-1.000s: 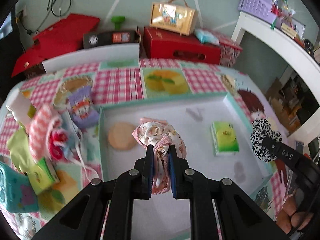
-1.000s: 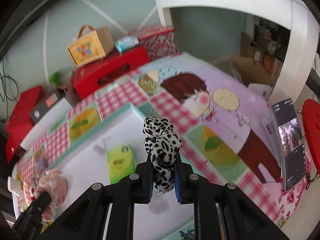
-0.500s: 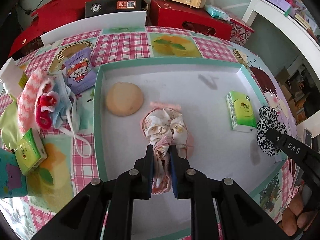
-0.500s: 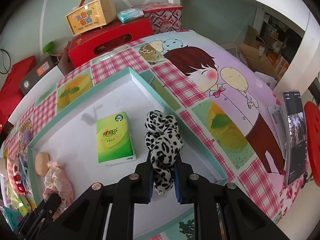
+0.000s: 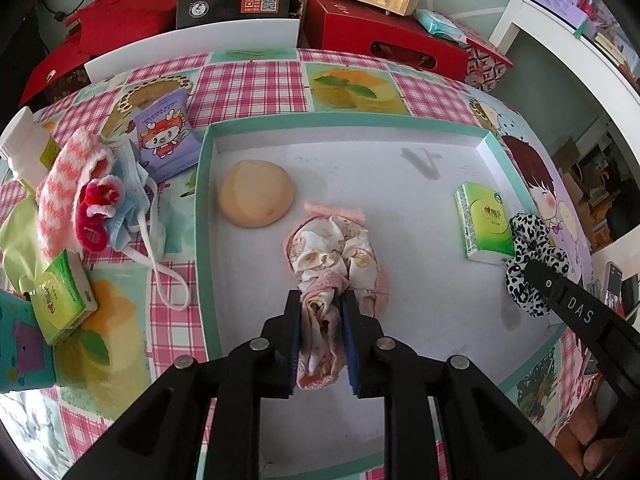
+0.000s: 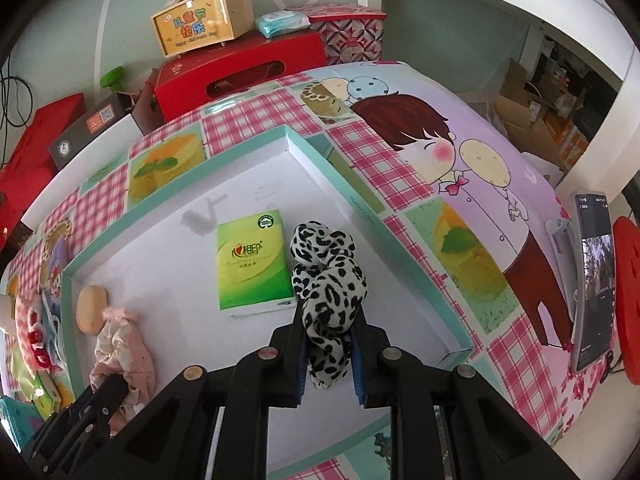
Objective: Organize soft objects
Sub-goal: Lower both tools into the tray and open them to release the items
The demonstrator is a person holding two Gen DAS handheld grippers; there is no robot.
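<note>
My left gripper (image 5: 321, 300) is shut on a pink patterned cloth (image 5: 334, 254), whose far end rests on the floor of the white tray with a teal rim (image 5: 202, 216). My right gripper (image 6: 328, 322) is shut on a leopard-print scrunchie (image 6: 326, 264), low over the tray's right part beside a green tissue pack (image 6: 252, 260). A tan round puff (image 5: 256, 193) lies in the tray's left part. The scrunchie (image 5: 532, 256) and right gripper also show at the right of the left wrist view.
Left of the tray lie a pink striped sock (image 5: 68, 184), a blue face mask (image 5: 128, 200), a purple snack packet (image 5: 164, 136) and another green tissue pack (image 5: 60, 298). Red boxes (image 5: 380, 36) stand behind the table. A phone (image 6: 592, 276) stands at the right.
Both grippers have come down toward the tray. The pink cloth now touches the tray floor, and the scrunchie has moved in over the tray next to the green tissue pack.
</note>
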